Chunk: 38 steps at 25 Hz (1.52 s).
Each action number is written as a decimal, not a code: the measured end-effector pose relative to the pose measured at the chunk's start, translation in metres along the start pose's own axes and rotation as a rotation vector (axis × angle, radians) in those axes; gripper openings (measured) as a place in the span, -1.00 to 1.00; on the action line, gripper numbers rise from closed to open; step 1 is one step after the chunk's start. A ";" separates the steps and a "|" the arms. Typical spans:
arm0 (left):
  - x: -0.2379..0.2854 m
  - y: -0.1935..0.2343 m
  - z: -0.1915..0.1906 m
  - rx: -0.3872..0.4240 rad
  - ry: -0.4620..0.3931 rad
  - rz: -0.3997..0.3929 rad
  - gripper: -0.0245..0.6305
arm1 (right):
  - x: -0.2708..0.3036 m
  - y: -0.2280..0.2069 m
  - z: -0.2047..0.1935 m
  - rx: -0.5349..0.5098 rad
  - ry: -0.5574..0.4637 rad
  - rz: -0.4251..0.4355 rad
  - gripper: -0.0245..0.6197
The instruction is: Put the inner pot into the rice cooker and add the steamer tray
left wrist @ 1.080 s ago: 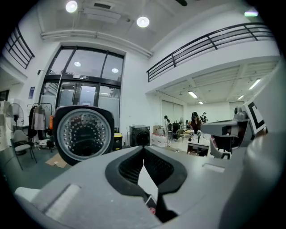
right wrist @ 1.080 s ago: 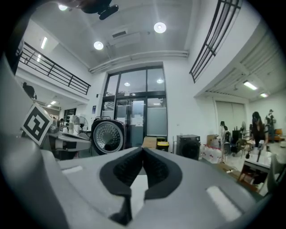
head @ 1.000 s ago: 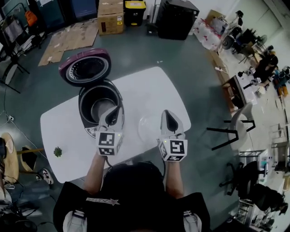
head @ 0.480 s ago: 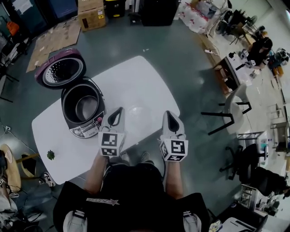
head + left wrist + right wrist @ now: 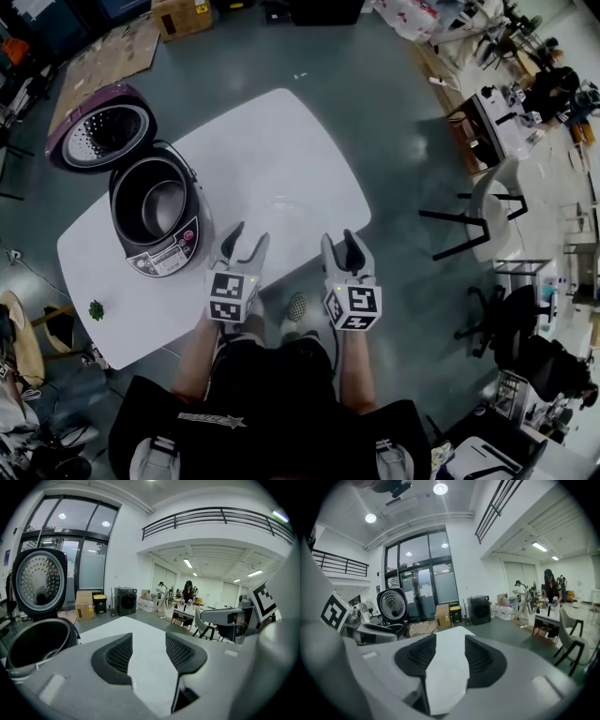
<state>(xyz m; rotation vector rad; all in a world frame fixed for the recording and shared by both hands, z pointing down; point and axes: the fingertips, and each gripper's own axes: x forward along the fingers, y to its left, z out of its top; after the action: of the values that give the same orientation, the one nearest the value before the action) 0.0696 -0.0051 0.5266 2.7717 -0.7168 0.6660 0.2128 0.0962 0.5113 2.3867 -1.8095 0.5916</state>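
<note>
The rice cooker [image 5: 150, 217] stands at the left of the white table [image 5: 281, 141]. Its purple lid [image 5: 98, 136] is swung open, and a shiny inner pot [image 5: 161, 204] shows inside. A faint clear round tray [image 5: 281, 208] lies on the table right of the cooker. My left gripper [image 5: 246, 240] and right gripper [image 5: 340, 242] hang side by side over the table's near edge. The jaws of both are opening with nothing between them. The left gripper view shows the cooker [image 5: 35, 641] at left, beside my left gripper [image 5: 149, 644]. Only bare tabletop lies ahead of my right gripper [image 5: 450, 654].
A small green plant [image 5: 96, 309] sits at the table's near left corner. A chair [image 5: 487, 211] stands to the right on the floor. Cardboard [image 5: 108, 56] lies on the floor behind the cooker. People work at desks [image 5: 506, 112] at the far right.
Both grippers have drawn back from the cooker and tray toward the table's near edge and sunk lower. Their jaws, shut before, now stand apart.
</note>
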 end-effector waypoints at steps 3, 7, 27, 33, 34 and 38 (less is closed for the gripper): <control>0.006 0.001 -0.023 -0.031 0.048 0.003 -0.21 | 0.010 -0.002 -0.028 0.016 0.062 0.014 -0.29; 0.016 0.005 -0.057 -0.055 0.119 0.015 -0.19 | 0.024 -0.006 -0.061 0.023 0.129 0.023 -0.29; 0.060 0.026 -0.198 -0.169 0.363 0.063 -0.16 | 0.074 -0.026 -0.196 0.055 0.369 0.029 -0.29; 0.066 0.027 -0.212 -0.183 0.381 0.065 -0.16 | 0.081 -0.026 -0.209 0.052 0.391 0.045 -0.29; 0.067 0.026 -0.213 -0.183 0.382 0.065 -0.17 | 0.082 -0.026 -0.210 0.052 0.394 0.049 -0.29; 0.068 0.027 -0.214 -0.173 0.391 0.078 -0.29 | 0.084 -0.023 -0.212 0.036 0.404 0.065 -0.39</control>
<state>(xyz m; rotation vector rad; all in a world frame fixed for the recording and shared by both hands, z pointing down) 0.0293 0.0079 0.7490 2.3663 -0.7561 1.0666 0.2002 0.0899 0.7397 2.0416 -1.7097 1.0338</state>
